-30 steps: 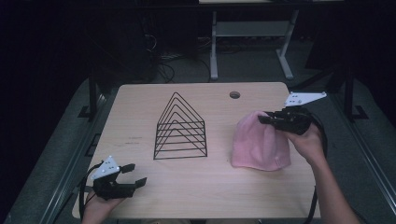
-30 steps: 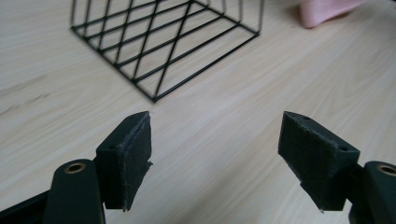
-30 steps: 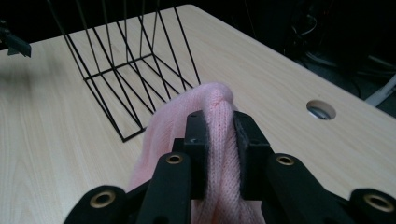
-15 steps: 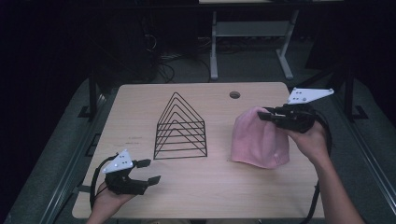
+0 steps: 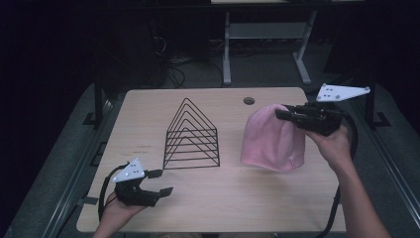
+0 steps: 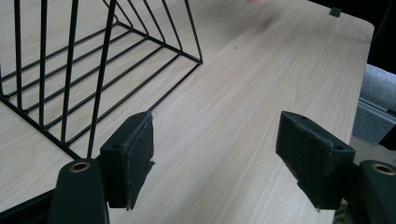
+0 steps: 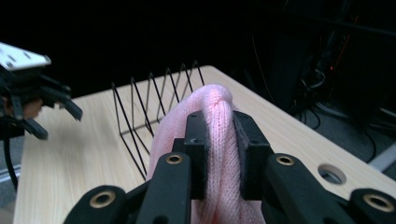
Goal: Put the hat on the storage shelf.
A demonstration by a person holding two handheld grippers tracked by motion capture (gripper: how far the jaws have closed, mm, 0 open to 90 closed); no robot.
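Over at the near left corner of the worktop (image 5: 277,198), the left tool (image 5: 159,182) sits low in the person's left hand (image 5: 119,210), jaws spread wide with nothing between them. In its own view the two pads (image 6: 133,154) frame bare wood, and the near corner of the rack (image 6: 93,70) is just off to the left pad's side, not touching as far as I can see.

Middle of the worktop there's the black wire rack (image 5: 190,136), a row of triangular frames standing upright, on its own.

Right of that, well apart from the left tool, hangs a pink knit hat (image 5: 271,141). The right tool (image 5: 283,114) has it pinched at the top, jaws squeezed narrow around a fold of the knit, clear as day in the right gripper view (image 7: 217,140). The hat droops down from there, its bottom edge looks to be on or just above the wood, can't really tell which. The right hand (image 5: 332,144) holds the tool up above the right side of the worktop, near the round cable hole (image 5: 248,100).
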